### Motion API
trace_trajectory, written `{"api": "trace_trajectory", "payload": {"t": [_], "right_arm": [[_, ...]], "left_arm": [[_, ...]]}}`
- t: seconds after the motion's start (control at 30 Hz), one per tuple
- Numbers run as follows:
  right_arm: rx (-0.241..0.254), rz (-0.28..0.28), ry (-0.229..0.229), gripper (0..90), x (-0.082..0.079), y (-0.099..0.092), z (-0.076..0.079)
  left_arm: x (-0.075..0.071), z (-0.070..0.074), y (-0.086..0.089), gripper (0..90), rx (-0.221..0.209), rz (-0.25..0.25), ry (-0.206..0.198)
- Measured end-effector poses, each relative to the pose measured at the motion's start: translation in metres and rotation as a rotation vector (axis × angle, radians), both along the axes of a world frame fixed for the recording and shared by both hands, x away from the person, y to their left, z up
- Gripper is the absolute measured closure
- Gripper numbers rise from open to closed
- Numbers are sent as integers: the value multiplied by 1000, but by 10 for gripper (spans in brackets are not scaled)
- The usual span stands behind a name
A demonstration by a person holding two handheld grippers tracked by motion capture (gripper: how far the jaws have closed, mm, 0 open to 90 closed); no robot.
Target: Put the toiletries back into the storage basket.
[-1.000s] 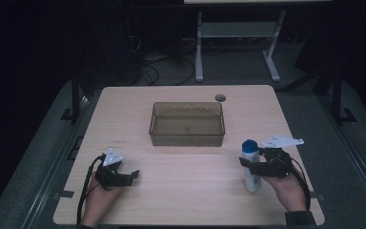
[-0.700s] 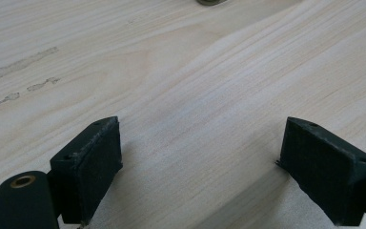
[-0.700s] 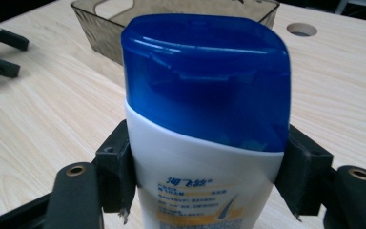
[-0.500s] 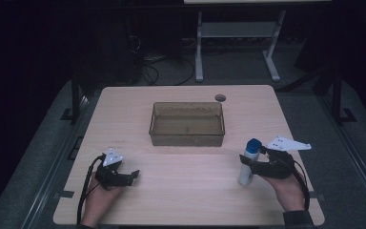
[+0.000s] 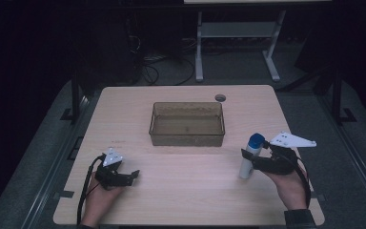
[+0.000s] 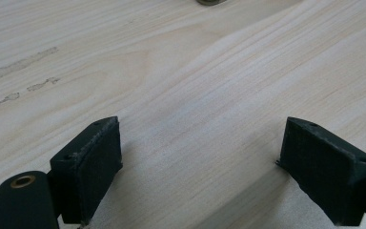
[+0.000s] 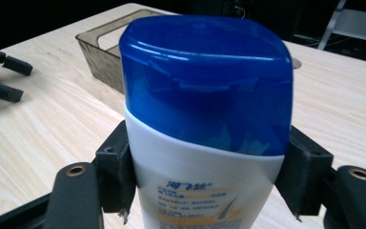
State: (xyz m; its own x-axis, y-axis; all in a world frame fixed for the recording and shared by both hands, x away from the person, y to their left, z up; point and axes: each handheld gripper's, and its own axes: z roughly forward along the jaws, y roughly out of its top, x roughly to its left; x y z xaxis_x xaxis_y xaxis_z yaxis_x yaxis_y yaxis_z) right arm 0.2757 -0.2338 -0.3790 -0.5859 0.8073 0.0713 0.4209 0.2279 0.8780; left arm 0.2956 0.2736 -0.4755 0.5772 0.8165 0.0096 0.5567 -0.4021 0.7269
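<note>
A white bottle with a blue cap (image 5: 249, 157) stands nearly upright on the table at the right, leaning slightly. My right gripper (image 5: 251, 161) is shut on its body just below the cap; in the right gripper view the bottle (image 7: 205, 129) sits between both pads. A clear brownish bin (image 5: 187, 124) rests empty at the table's middle, beyond and to the left of the bottle. At the front left my left gripper (image 5: 132, 175) lies low on the table, open, and its jaws (image 6: 209, 162) frame bare wood.
A round grey grommet (image 5: 220, 98) is set in the tabletop (image 5: 181, 186) behind the bin. A white metal stand (image 5: 233, 43) and cables lie on the dark floor beyond the table. The left gripper (image 7: 2, 76) appears far off in the right gripper view.
The right gripper has tipped the bottle up from a slanted hold to nearly upright and shifted slightly right. The left gripper has stayed still.
</note>
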Motion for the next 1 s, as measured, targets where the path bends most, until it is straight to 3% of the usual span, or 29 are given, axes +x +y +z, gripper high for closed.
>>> {"api": "trace_trajectory", "payload": {"t": [0.53,1.0], "right_arm": [[7,0,-71,327,14,6,23],[3,4,-93,327,33,16,38]], "left_arm": [[0,0,0,125,1,-1,3],[0,0,0,125,0,1,1]]}}
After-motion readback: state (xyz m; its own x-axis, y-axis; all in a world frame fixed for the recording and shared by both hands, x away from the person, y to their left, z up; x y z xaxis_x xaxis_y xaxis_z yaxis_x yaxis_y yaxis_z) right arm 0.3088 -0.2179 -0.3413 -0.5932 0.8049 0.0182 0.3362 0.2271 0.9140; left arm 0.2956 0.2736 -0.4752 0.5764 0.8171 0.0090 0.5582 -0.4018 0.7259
